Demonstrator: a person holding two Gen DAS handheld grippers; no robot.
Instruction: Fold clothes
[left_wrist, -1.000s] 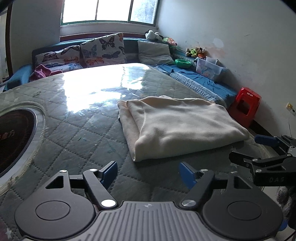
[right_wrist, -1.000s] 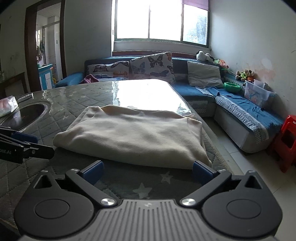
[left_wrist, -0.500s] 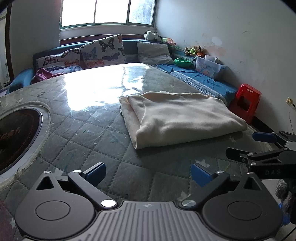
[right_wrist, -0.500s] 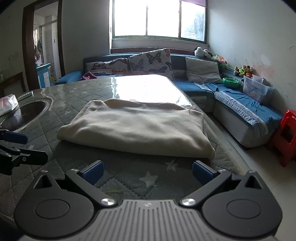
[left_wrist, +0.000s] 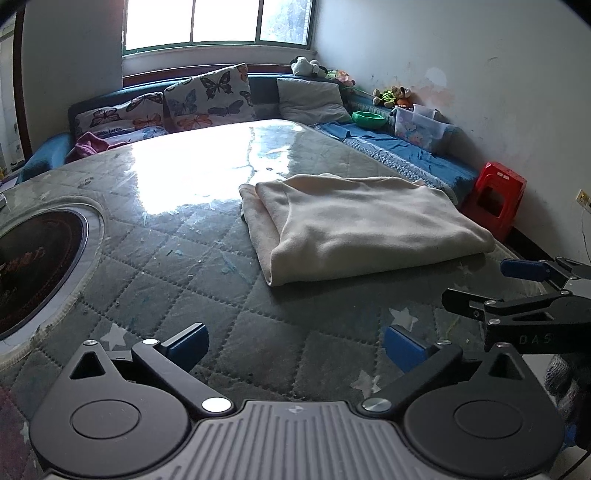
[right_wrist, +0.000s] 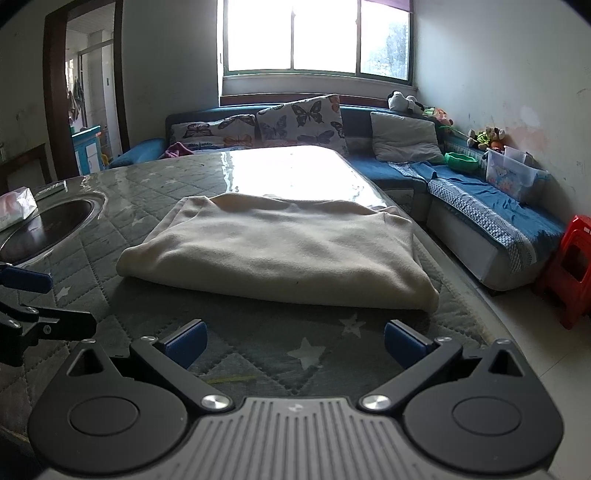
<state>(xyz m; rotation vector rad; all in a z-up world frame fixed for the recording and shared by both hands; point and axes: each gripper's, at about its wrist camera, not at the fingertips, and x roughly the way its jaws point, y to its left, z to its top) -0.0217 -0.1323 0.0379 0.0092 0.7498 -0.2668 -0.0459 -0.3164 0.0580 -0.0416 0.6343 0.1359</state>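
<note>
Right wrist view: cream fleece garment (right_wrist: 280, 254) lies folded in a neat rectangle on the quilted grey worktop (right_wrist: 258, 354); both grippers' fingers (right_wrist: 186, 339) spread wide, empty. Folding looks finished.

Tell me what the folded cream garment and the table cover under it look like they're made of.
Cream garment: a soft, matte knit or fleece, judging by its fuzzy surface and rounded, thick folds. Table cover: grey-green quilted fabric with stitched diamonds and star prints, apparently under a clear glossy sheet, plastic or glass, since window glare mirrors off it.
</note>
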